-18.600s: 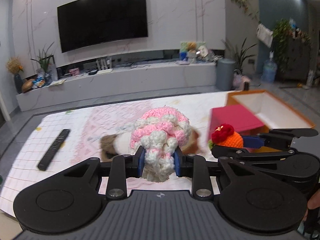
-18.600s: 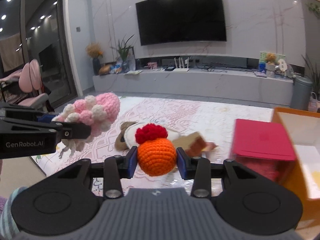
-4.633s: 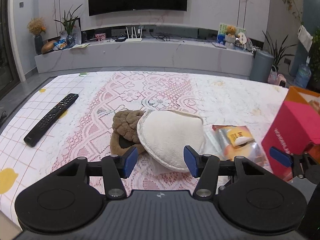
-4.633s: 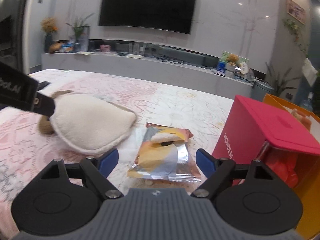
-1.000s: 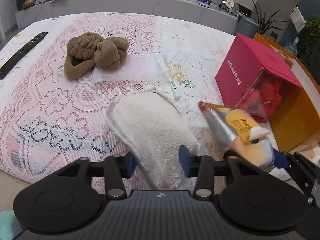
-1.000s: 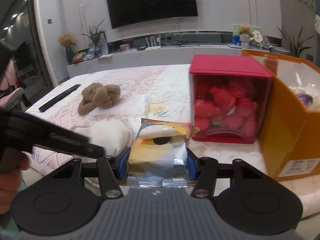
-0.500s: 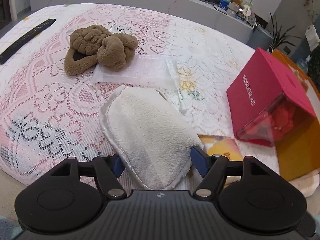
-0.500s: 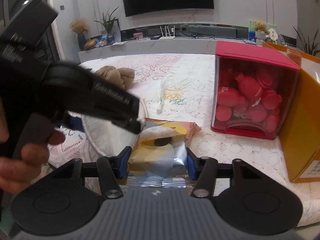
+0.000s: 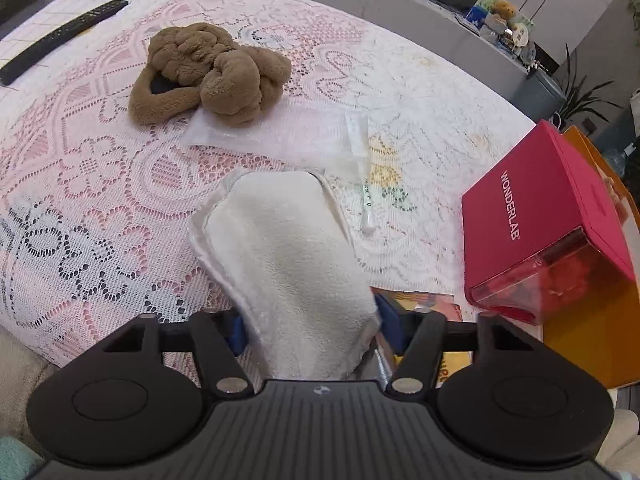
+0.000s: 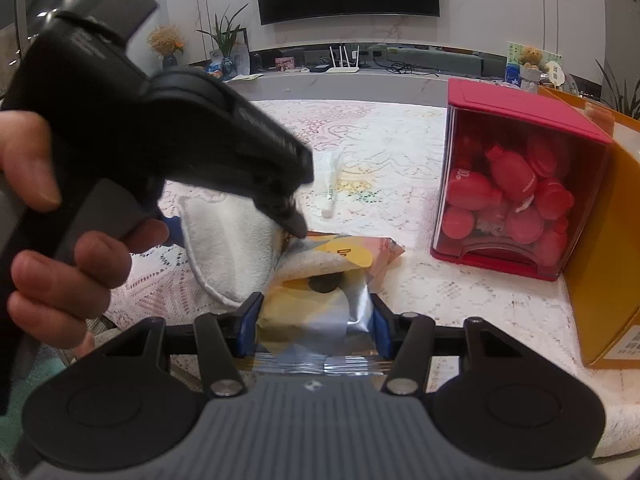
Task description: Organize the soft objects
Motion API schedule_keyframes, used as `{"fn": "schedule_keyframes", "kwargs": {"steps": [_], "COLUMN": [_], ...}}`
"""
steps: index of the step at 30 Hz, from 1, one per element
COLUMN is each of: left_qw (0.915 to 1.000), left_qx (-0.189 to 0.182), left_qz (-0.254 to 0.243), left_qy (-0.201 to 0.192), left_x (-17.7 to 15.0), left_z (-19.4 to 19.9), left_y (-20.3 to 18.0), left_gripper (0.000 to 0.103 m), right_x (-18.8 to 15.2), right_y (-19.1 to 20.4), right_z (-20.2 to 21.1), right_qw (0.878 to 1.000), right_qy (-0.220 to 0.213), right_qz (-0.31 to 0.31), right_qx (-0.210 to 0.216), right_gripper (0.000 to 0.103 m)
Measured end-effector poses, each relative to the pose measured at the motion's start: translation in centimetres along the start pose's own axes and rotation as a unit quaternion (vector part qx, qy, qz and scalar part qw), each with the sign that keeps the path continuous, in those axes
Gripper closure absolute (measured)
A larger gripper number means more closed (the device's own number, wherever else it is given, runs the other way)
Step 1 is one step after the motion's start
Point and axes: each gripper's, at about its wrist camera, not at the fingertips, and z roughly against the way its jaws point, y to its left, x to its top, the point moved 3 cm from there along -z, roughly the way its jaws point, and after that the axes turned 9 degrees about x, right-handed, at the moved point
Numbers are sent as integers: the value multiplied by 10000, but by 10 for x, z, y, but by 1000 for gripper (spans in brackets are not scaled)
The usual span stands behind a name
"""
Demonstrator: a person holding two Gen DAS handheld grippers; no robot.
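A pink and white lace cloth (image 9: 100, 184) is covering the table, with a TV wall behind it. From the left wrist camera, a brown plush toy (image 9: 208, 72) is lying far across the cloth on a clear plastic bag (image 9: 280, 136), and a remote (image 9: 60, 40) is sitting near the far left edge. A red box (image 9: 540, 220) with a clear front is standing at the right, against an orange box (image 9: 592, 320). The left gripper (image 9: 310, 326) is pinching the near end of a white pad (image 9: 280, 252), jaws fairly wide around it.

From the right wrist camera, the red box (image 10: 516, 184) is holding red rounded pieces. The right gripper (image 10: 316, 324) is closing on a snack packet (image 10: 320, 300), its blue pads pressing both sides. The white pad (image 10: 232, 252) is hanging just beside the packet.
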Motion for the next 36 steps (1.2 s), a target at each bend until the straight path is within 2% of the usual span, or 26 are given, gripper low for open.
{"fn": "schedule_keyframes", "kwargs": {"steps": [1, 2, 3, 6, 16, 21, 27, 36], "left_qw": [10000, 9999, 9997, 9991, 9960, 9925, 9857, 9702], "left_qx": [9, 18, 62, 145, 241, 227, 148, -285], "left_qz": [-57, -116, -174, -310, -687, -888, -1148, -1530], "left_qy": [-50, -114, -171, -234, -511, -813, -1221, -1858], "left_x": [0, 0, 0, -1, -14, -20, -29, -37], "left_z": [2, 4, 7, 9, 32, 57, 97, 158], "left_y": [-1, -2, -3, -1, 12, 13, 9, -23], "left_gripper": [45, 56, 73, 83, 86, 86, 86, 86], "right_x": [0, 0, 0, 0, 1, 4, 11, 30], "right_y": [0, 0, 0, -2, -6, -4, -1, -4], "right_z": [-1, -1, -1, -1, 3, 14, 41, 114], "right_qw": [10000, 10000, 10000, 10000, 9998, 9997, 9989, 9936], "right_qy": [9, 10, 14, 9, -69, -187, -418, -1075], "right_qz": [2, 10, 17, -17, -161, -147, -95, 1], "right_qx": [0, -7, -12, -16, -34, -41, -165, -333], "right_gripper": [49, 49, 49, 49, 49, 49, 50, 50]}}
